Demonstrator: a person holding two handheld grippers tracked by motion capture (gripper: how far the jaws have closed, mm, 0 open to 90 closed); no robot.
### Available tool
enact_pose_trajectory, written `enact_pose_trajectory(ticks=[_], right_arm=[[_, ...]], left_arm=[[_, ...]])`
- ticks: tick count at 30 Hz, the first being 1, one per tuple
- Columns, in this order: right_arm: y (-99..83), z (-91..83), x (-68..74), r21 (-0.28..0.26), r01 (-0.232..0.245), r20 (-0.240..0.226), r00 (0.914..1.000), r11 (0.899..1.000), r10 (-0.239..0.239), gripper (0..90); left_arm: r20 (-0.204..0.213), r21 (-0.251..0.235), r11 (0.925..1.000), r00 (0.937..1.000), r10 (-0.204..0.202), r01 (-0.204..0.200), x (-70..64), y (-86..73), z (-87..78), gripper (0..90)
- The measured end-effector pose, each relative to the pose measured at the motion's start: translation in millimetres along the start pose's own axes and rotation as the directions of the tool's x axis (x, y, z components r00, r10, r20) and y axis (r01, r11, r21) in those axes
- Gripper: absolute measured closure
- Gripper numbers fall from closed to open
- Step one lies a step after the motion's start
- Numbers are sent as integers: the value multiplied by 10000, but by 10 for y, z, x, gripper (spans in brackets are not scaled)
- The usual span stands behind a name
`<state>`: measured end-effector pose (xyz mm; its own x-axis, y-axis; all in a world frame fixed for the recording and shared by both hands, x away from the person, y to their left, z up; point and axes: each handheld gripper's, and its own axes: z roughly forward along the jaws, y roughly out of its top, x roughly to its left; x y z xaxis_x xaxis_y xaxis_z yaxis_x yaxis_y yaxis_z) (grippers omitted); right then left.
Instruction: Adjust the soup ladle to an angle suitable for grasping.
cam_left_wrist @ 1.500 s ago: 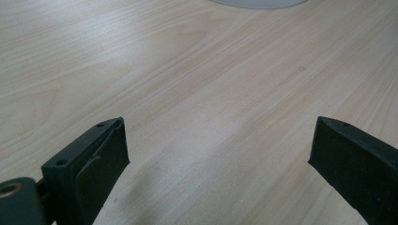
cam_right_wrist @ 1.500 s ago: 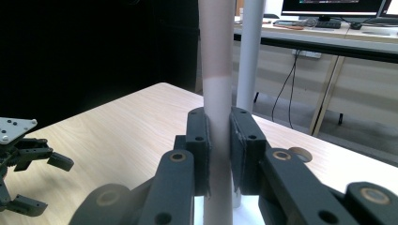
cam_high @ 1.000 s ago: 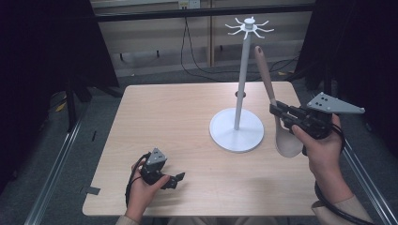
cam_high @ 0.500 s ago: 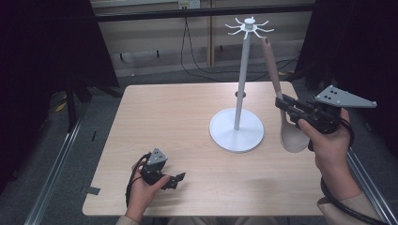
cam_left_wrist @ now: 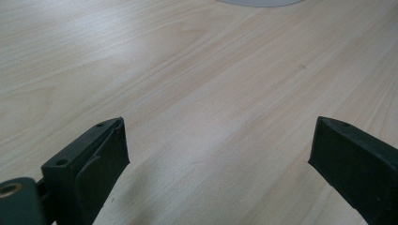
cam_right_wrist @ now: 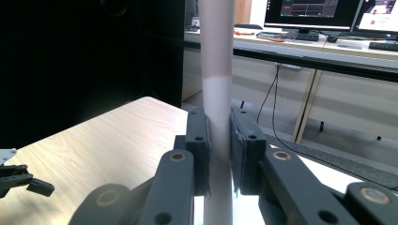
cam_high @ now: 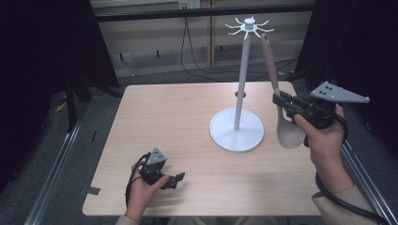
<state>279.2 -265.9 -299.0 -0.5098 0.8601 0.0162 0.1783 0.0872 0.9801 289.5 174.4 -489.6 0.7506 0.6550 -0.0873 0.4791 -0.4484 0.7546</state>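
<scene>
The table point(cam_high: 187, 122) is light wood with a fine, pale grain. The utensil stand point(cam_high: 237, 129) is white, from its round base to the hooks on top. The spoon point(cam_high: 281, 119) between the jaws of the right gripper point(cam_high: 278, 104) is beige-pink with a darker, brownish handle above the jaws. Both grippers are black; the left gripper point(cam_high: 174, 180) and the right one each carry a grey plate.
</scene>
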Motion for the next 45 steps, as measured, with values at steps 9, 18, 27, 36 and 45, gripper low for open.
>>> enact_pose_trajectory(ticks=[9,18,27,36,45], right_arm=[[-6,73,-10,58,-38,-19,10000,10000,38,793],[-24,154,-11,78,-139,8,9999,9999,139,793],[-46,237,-6,99,-192,-10,9998,9998,192,793],[-69,330,12,150,-336,-64,9994,9993,337,793],[-84,433,39,218,-480,-58,9988,9986,481,792]], left_arm=[[2,27,10000,10000,-35,35,1,0,-4,45],[29,-40,10000,10000,-90,90,0,2,-4,45],[29,15,10000,10000,-73,72,16,0,-17,45],[58,-99,9999,9999,-124,125,30,1,-13,45],[63,-98,9999,9999,-105,106,29,8,-5,45]])
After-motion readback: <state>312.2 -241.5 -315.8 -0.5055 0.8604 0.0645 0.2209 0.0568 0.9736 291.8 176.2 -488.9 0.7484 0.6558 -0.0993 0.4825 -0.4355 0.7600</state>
